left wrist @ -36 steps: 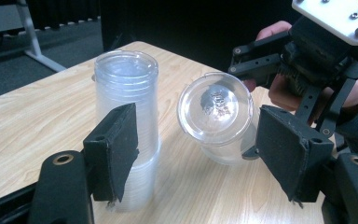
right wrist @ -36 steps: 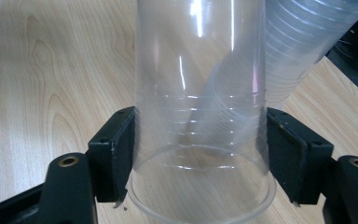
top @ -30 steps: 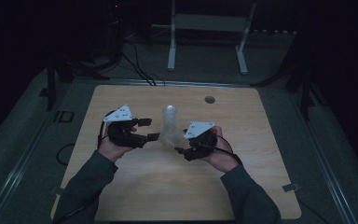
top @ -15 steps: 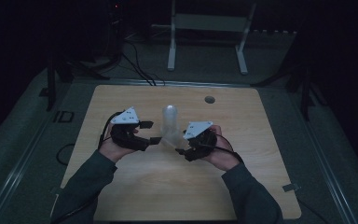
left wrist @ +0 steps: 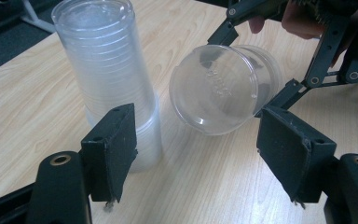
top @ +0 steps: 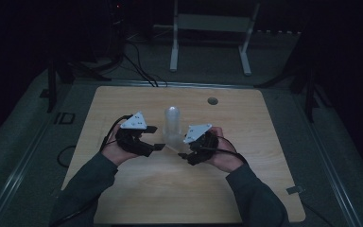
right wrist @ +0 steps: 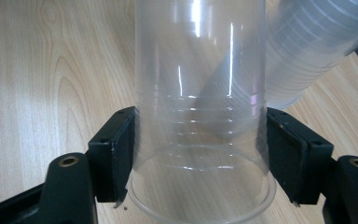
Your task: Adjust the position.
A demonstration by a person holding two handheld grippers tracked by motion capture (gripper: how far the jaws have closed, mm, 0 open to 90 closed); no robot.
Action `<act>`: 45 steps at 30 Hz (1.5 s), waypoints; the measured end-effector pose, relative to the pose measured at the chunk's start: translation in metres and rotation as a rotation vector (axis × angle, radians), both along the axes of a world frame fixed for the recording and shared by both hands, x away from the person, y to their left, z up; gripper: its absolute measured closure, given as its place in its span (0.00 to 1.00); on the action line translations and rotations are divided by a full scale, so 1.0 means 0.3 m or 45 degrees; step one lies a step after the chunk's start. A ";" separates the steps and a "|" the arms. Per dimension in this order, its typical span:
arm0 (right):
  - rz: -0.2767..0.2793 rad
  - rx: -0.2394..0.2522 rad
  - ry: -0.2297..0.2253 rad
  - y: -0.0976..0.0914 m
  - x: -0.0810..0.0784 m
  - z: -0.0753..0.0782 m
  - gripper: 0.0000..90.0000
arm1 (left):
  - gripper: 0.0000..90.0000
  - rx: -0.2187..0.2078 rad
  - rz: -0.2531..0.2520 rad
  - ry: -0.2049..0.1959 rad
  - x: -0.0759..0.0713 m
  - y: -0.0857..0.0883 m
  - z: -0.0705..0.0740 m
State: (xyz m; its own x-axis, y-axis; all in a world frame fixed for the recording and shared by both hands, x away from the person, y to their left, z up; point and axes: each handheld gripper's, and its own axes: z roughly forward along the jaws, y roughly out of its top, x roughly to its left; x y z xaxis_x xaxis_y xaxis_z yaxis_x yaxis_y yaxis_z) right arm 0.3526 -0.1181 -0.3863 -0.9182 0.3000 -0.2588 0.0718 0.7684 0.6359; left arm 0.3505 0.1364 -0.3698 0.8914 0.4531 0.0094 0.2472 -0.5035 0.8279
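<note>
An upside-down stack of clear plastic cups point(top: 172, 120) stands in the middle of the wooden table point(top: 123, 104). My right gripper point(top: 183, 149) is shut on a single clear cup point(top: 175, 145), held tilted beside the stack's base. In the right gripper view the pads point(right wrist: 116, 149) press on both sides of that cup point(right wrist: 198, 93), near its rim, with the stack point(right wrist: 312, 46) behind it. My left gripper point(top: 156, 138) is open just left of the stack; its jaws have just been opening and nothing is between them. Its own view shows the stack point(left wrist: 107, 70) and the held cup's bottom point(left wrist: 214, 88) facing it.
A round hole point(top: 212, 100) is set in the tabletop behind the stack. A white metal stand point(top: 212, 28) and cables point(top: 137, 66) are on the dark floor beyond the table's far edge. Bare wood lies on every side of the hands.
My left gripper has moved right, closer to the stack, and its jaws stand wider. The right gripper and its cup have stayed put.
</note>
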 end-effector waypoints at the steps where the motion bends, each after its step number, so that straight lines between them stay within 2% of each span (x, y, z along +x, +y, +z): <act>1: 0.002 -0.008 0.000 0.000 0.000 0.000 0.34 | 0.32 0.007 -0.004 -0.001 0.000 -0.001 0.000; 13: 0.036 -0.092 -0.012 0.012 -0.003 -0.002 0.34 | 0.32 0.052 -0.085 -0.010 -0.010 -0.016 -0.005; 23: 0.076 -0.147 0.007 0.023 -0.007 -0.008 0.34 | 0.32 0.128 -0.135 -0.010 -0.012 -0.030 -0.010; 34: 0.106 -0.194 0.008 0.032 -0.008 -0.012 0.34 | 0.31 0.234 -0.171 -0.017 -0.018 -0.055 -0.021; 40: 0.119 -0.244 0.003 0.040 -0.016 -0.019 0.34 | 0.31 0.323 -0.179 -0.030 -0.022 -0.073 -0.028; 45: 0.121 -0.271 -0.001 0.045 -0.017 -0.024 0.34 | 0.31 0.371 -0.194 -0.043 -0.030 -0.088 -0.031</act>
State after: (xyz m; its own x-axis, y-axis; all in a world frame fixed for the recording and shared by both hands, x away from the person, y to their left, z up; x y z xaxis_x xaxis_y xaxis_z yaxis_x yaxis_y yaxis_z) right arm 0.3473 -0.1047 -0.3937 -0.9394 0.1507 -0.3079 -0.0079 0.8885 0.4588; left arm 0.3415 0.1100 -0.3791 0.9458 0.2881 0.1497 0.1255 -0.7497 0.6498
